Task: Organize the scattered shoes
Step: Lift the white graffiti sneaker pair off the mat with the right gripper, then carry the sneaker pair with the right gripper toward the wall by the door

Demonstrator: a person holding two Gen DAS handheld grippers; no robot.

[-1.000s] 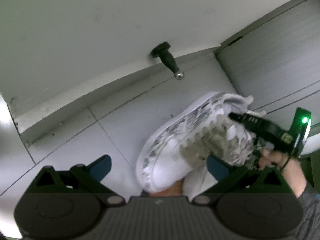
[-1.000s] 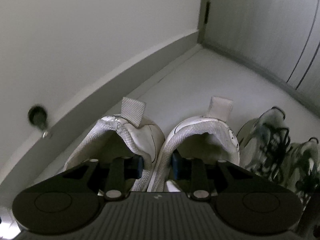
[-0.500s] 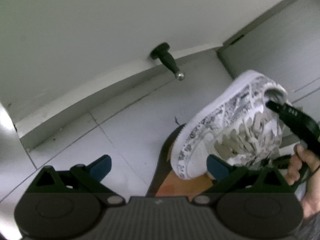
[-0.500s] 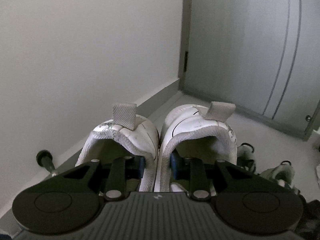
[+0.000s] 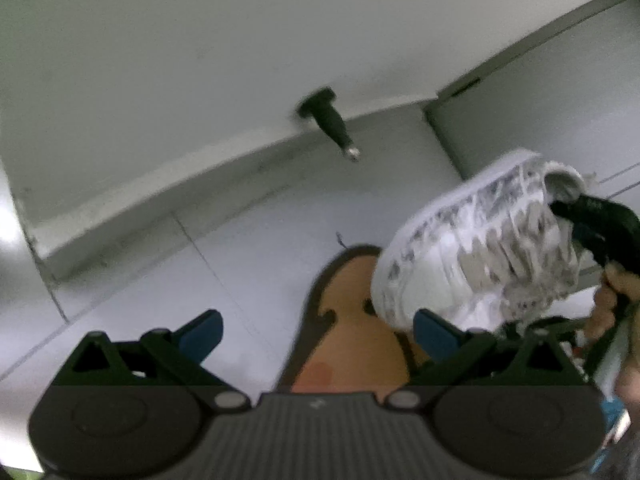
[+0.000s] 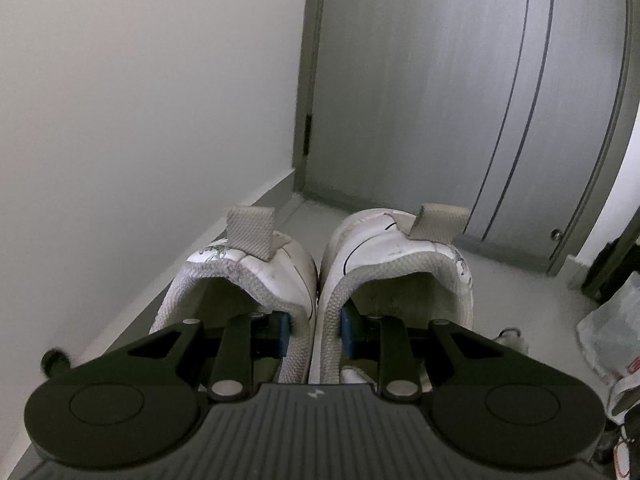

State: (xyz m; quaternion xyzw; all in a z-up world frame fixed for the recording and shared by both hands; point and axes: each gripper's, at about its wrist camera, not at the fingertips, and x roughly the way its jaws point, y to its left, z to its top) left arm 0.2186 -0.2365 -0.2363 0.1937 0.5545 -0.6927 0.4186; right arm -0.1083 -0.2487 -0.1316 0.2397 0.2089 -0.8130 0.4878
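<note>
I've got two white sneakers (image 6: 316, 280) hanging side by side off the floor, heels toward me, grey pull tabs sticking up, inner collars pressed together. Soles look worn and speckled grey, toes tipped up.

Floor (image 5: 248, 248) ahead of my left hand-held gripper (image 5: 316, 330): pale grey tiles w/ thin joints, running up to a light skirting board (image 5: 160, 200). A brown sandal (image 5: 352, 320) lies flat on it, just beyond and between that gripper's fingers. In the right wrist view, floor (image 6: 516, 280) reaches the grey door (image 6: 440, 100); a plastic bag (image 6: 612, 328) sits on it off to my right.
</note>
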